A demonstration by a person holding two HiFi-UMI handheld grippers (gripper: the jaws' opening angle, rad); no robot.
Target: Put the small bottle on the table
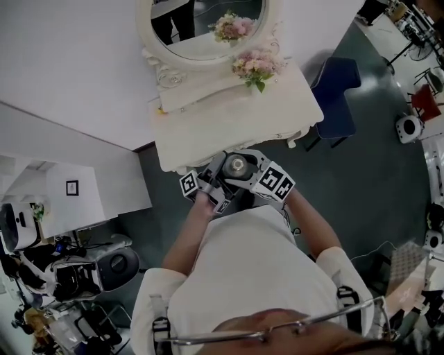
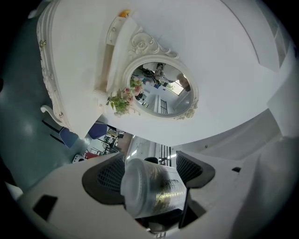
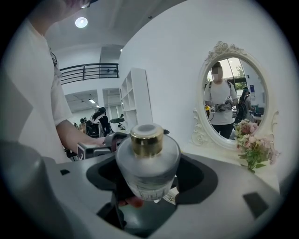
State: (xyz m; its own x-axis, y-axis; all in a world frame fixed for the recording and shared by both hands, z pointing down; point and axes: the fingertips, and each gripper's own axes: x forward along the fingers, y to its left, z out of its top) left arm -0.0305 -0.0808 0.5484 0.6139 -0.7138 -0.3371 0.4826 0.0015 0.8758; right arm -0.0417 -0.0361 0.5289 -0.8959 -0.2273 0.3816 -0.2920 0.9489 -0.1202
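Note:
A small frosted bottle with a gold cap stands upright between the jaws of my right gripper, which is shut on it. From the head view I look down on its cap, just before the front edge of the white dressing table. My left gripper is shut on another frosted container with gold print, lying sideways between the pads. Both grippers are held close together near the person's chest, off the table.
An oval mirror and pink flowers stand at the back of the table top. A blue chair is to the table's right. Equipment crowds the floor at the left. A white shelf lines the wall.

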